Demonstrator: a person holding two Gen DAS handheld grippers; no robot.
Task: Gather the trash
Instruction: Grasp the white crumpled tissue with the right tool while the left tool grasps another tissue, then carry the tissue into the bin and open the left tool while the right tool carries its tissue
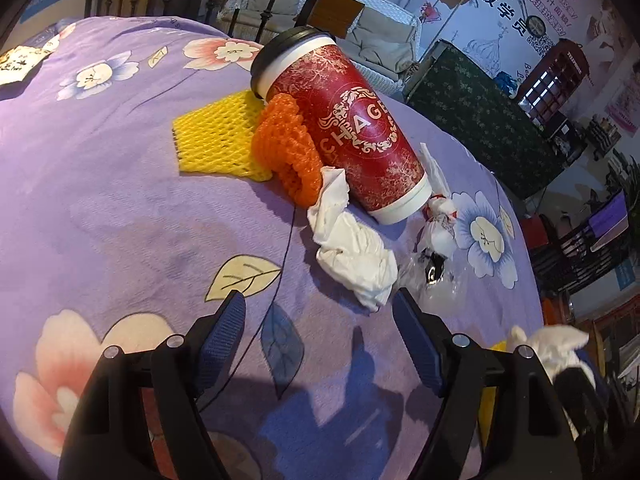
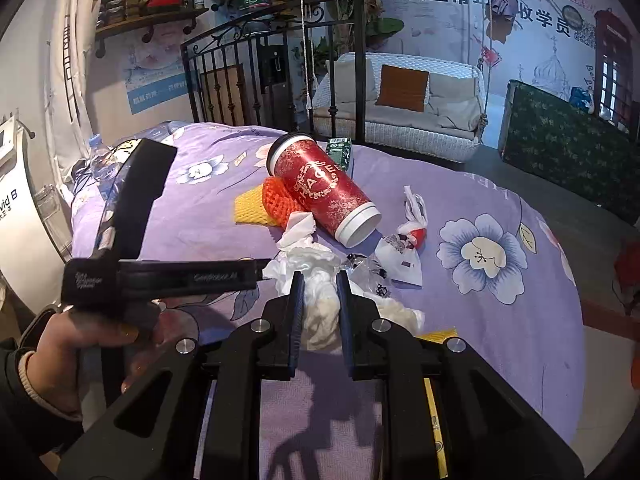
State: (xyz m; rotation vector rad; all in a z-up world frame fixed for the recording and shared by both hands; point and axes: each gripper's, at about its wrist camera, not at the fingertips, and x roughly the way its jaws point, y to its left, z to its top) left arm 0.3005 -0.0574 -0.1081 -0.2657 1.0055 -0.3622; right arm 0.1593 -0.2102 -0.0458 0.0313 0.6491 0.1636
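Note:
Trash lies on a purple flowered tablecloth (image 1: 120,208). A red paper cup (image 1: 344,128) with a black lid lies on its side, also in the right wrist view (image 2: 324,192). Next to it are an orange foam net (image 1: 288,152), a yellow foam net (image 1: 212,136), a crumpled white tissue (image 1: 352,248) and clear plastic wrappers (image 1: 436,264). My left gripper (image 1: 320,320) is open and empty, just short of the tissue. My right gripper (image 2: 319,292) is shut on a wad of white tissue (image 2: 320,308).
The left gripper's body (image 2: 136,216) and the hand holding it fill the left of the right wrist view. A green carton (image 2: 340,152) stands behind the cup. A small white bag (image 2: 402,258) lies right of it. A black iron railing (image 2: 224,76) stands behind the table.

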